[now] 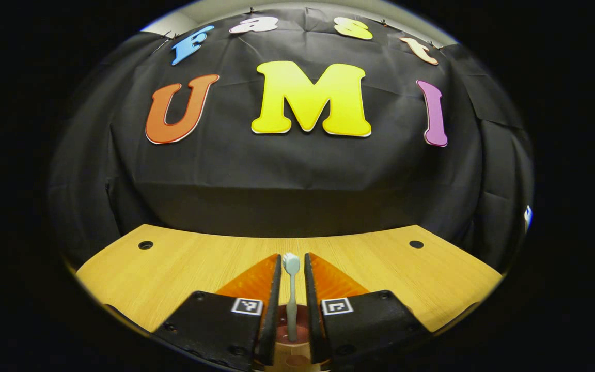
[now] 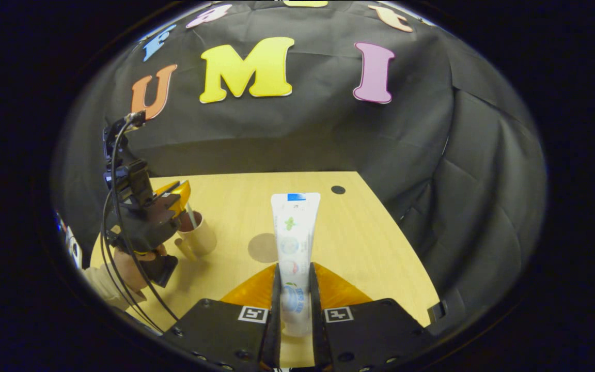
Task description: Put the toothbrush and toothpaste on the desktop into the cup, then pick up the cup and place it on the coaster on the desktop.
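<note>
- Toothbrush (image 1: 291, 289) is clamped upright in left gripper (image 1: 292, 310) fingers, handle inside cup (image 2: 198, 232), lower centre; release is judged next.
- Toothpaste (image 2: 294, 243) is clamped by right gripper (image 2: 294, 305); transfer to cup is required.
- Coaster (image 2: 262, 247) lies bare on worktop (image 2: 359, 243).

One toothbrush (image 1: 291, 289). One toothpaste tube (image 2: 294, 243). One cup (image 2: 198, 233). One round coaster (image 2: 262, 247). Two tongs (image 1: 292, 268) (image 2: 294, 274). Two dark holes (image 1: 145, 245) (image 1: 416, 244) in the single worktop (image 1: 184, 268).

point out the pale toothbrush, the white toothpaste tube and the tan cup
pale toothbrush (image 1: 291, 264), left gripper view, bristle head
white toothpaste tube (image 2: 294, 232), right gripper view, printed body
tan cup (image 2: 203, 238), right gripper view, outer wall
</note>
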Available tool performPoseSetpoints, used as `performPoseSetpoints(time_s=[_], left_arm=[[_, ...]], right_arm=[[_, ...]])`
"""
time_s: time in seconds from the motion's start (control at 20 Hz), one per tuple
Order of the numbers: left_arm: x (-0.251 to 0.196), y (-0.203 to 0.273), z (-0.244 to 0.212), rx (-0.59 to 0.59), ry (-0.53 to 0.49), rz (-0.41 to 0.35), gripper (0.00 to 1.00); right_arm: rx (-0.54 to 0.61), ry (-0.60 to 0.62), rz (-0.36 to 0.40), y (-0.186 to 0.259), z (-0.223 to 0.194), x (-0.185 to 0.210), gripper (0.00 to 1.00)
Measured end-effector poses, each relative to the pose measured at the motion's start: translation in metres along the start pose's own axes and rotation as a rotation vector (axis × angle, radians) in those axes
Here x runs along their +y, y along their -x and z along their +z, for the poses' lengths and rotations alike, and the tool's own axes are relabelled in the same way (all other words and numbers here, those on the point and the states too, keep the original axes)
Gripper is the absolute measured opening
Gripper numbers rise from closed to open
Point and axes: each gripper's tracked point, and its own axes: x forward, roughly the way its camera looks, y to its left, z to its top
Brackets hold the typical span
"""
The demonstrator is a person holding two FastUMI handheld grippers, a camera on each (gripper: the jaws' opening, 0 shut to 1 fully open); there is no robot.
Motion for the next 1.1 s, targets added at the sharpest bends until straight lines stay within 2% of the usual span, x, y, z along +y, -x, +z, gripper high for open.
performPoseSetpoints(time_s=[0.05, 0.2, 0.25, 0.45, 0.65, 0.8, 0.85, 0.9, 0.95, 1.1], left_arm=[[-0.001, 0.002, 0.001, 0.003, 0.002, -0.003, 0.39], [0.001, 0.013, 0.005, 0.008, -0.007, 0.006, 0.46], [0.001, 0.018, 0.009, 0.008, -0.007, 0.005, 0.53], [0.002, 0.043, 0.028, -0.004, -0.023, -0.001, 0.71], [0.011, 0.069, 0.037, 0.006, -0.005, 0.018, 0.84], [0.017, 0.093, 0.044, 0.006, 0.007, 0.054, 0.86], [0.020, 0.101, 0.049, -0.003, 0.003, 0.064, 0.88], [0.022, 0.108, 0.051, -0.009, -0.003, 0.072, 0.90], [0.027, 0.113, 0.053, -0.006, -0.010, 0.087, 0.93], [0.035, 0.134, 0.052, 0.014, -0.002, 0.109, 0.93]], right_arm=[[0.000, 0.002, 0.003, 0.000, 0.000, 0.001, 0.25], [-0.011, 0.001, 0.009, 0.003, 0.005, 0.003, 0.25], [-0.013, 0.001, 0.015, 0.000, 0.006, 0.007, 0.25], [-0.035, 0.002, 0.048, -0.001, 0.018, 0.020, 0.24], [-0.064, -0.001, 0.093, -0.006, 0.037, 0.044, 0.25], [-0.080, 0.009, 0.139, -0.012, 0.049, 0.066, 0.25], [-0.087, 0.010, 0.157, -0.015, 0.054, 0.074, 0.22], [-0.094, 0.013, 0.176, -0.020, 0.059, 0.083, 0.24], [-0.101, 0.017, 0.193, -0.024, 0.064, 0.092, 0.22], [-0.117, 0.036, 0.265, -0.039, 0.076, 0.121, 0.24]])
